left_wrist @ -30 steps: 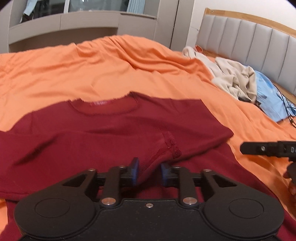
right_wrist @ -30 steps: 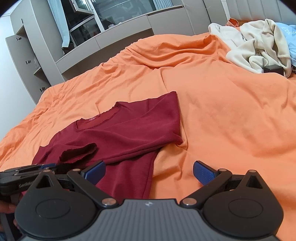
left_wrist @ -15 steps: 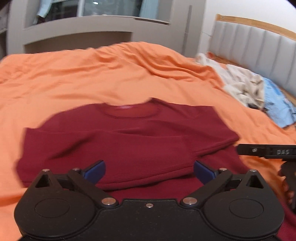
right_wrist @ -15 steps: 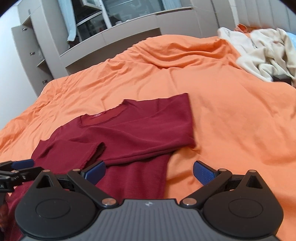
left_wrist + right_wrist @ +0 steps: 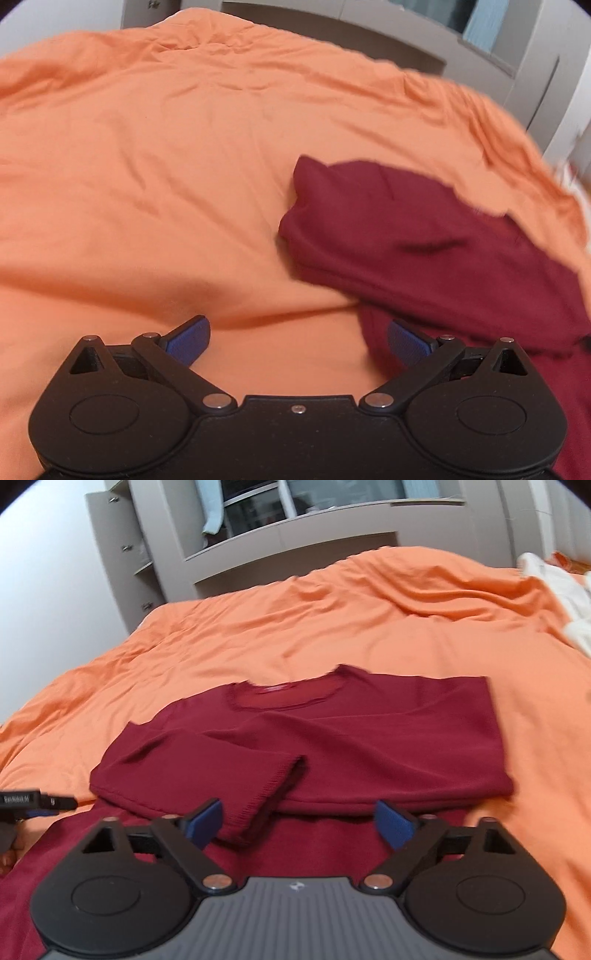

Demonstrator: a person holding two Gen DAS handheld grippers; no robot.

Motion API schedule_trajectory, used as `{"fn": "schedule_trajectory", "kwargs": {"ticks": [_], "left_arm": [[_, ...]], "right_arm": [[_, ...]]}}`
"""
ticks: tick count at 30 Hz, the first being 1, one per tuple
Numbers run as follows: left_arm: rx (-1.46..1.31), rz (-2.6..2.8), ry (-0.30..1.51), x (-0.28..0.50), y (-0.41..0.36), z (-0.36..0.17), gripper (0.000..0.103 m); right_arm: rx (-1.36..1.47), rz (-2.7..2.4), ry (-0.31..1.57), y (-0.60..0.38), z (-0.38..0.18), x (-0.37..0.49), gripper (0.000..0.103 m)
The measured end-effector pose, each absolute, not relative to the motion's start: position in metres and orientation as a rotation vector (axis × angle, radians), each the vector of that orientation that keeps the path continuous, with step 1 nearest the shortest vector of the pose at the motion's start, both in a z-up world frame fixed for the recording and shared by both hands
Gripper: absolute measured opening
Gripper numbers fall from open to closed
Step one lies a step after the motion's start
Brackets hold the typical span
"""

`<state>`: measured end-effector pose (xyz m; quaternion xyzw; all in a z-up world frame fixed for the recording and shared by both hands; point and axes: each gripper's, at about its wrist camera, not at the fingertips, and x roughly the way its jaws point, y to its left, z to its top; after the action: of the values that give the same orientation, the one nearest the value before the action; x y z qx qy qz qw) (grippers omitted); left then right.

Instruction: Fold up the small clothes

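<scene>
Right wrist view: maroon top (image 5: 332, 738) spread flat on the orange bedspread (image 5: 332, 620), neckline at 12 o'clock, both sleeves already laid across the chest, one cuff edge lying toward 6 o'clock, lower body of the garment running on down under the right gripper (image 5: 299, 819); blue pads splayed wide, nothing between them, hovering just above the cloth; left gripper (image 5: 40, 801) only as a dark tip at 9 o'clock in that view, near the hem side of the fabric. Left wrist view: left gripper (image 5: 299, 338) likewise spread wide and empty, mostly over bare bedspread (image 5: 166, 166), the maroon top (image 5: 424, 251) off at 2 to 3 o'clock, blurred; its right pad just beside the garment's edge, contact impossible to confirm. Probably a light, limp knit; no stiffness to hold a shape, likely to sag and drag if lifted by one point only; bedspread soft too, so easy to pinch along with the cloth. Best taken by the two bottom hem corners, one per gripper, through both layers, then carried up toward the neckline.
</scene>
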<state>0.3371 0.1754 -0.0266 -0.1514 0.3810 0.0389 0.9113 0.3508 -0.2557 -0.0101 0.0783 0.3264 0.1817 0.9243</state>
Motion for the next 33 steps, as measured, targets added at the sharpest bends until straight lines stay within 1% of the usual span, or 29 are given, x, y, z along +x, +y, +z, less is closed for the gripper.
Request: {"fn": "schedule_trajectory", "kwargs": {"ticks": [1,2,4,5,7,8,9,10,12,15,20,24,28,33], "left_arm": [[-0.308,0.078,0.787,0.339,0.176,-0.026,0.102],[-0.288,0.079,0.796,0.342,0.174,-0.027,0.102],[-0.213,0.089,0.828,0.350,0.165,-0.031,0.102],[-0.166,0.094,0.847,0.355,0.159,-0.033,0.102],[-0.074,0.093,0.865,0.360,0.145,-0.036,0.102],[-0.040,0.089,0.865,0.362,0.142,-0.037,0.102],[-0.013,0.087,0.862,0.363,0.137,-0.038,0.102],[0.002,0.088,0.858,0.363,0.135,-0.038,0.102],[0.010,0.091,0.850,0.363,0.134,-0.038,0.102],[0.012,0.100,0.834,0.367,0.135,-0.037,0.102],[0.083,0.136,0.788,0.380,0.130,-0.033,0.101],[0.152,0.165,0.741,0.389,0.122,-0.032,0.101],[0.154,0.213,0.708,0.391,0.124,-0.029,0.098],[0.090,0.321,0.734,0.392,0.139,-0.030,0.097]], "right_arm": [[0.149,0.383,0.675,-0.250,-0.011,0.354,0.076],[0.139,0.391,0.681,-0.245,-0.012,0.357,0.073],[0.132,0.408,0.693,-0.235,-0.014,0.361,0.056],[0.132,0.419,0.701,-0.232,-0.016,0.363,0.052],[0.122,0.430,0.716,-0.227,-0.019,0.367,0.039],[0.118,0.433,0.724,-0.225,-0.021,0.368,0.036],[0.117,0.433,0.731,-0.223,-0.022,0.370,0.030],[0.123,0.437,0.734,-0.222,-0.024,0.371,0.021],[0.145,0.452,0.728,-0.223,-0.023,0.373,0.013],[0.174,0.474,0.652,-0.225,-0.010,0.368,0.011],[0.252,0.536,0.514,-0.226,0.031,0.360,0.011],[0.258,0.577,0.448,-0.224,0.053,0.353,0.011],[0.221,0.569,0.453,-0.224,0.052,0.351,0.011],[0.226,0.504,0.527,-0.233,0.034,0.356,0.011]]}}
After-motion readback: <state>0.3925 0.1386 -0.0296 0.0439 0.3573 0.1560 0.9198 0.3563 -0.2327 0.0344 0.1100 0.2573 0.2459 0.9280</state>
